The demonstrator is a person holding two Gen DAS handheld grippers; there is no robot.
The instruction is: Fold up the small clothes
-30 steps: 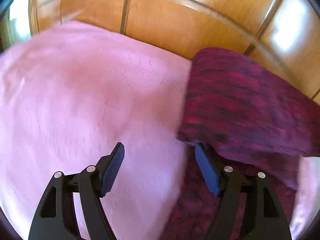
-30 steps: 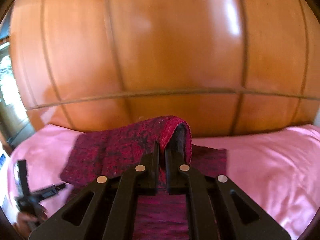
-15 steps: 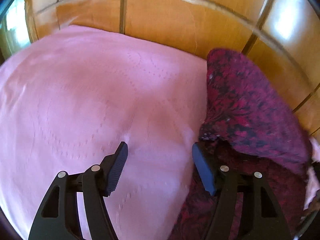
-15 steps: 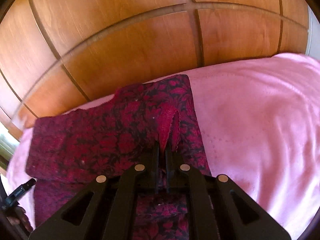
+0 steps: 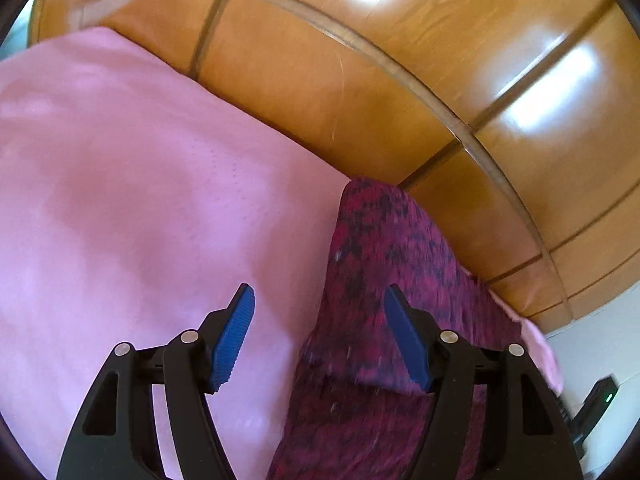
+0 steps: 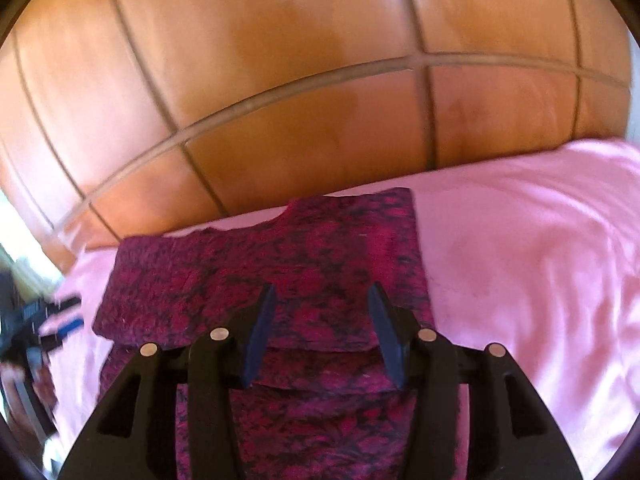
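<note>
My right gripper [image 6: 322, 326] is spread wide, holding nothing, above the dark red floral-patterned garment [image 6: 280, 264], which lies folded on the pink bedsheet [image 6: 520, 248] by the glossy wooden headboard [image 6: 300, 60]. My left gripper [image 5: 318, 336] is spread too, at the garment's edge.

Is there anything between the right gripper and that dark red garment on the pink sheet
Nothing visible. The right gripper hangs open directly over the folded red garment, with only air between. Around the garment lies bare pink sheet.
</note>
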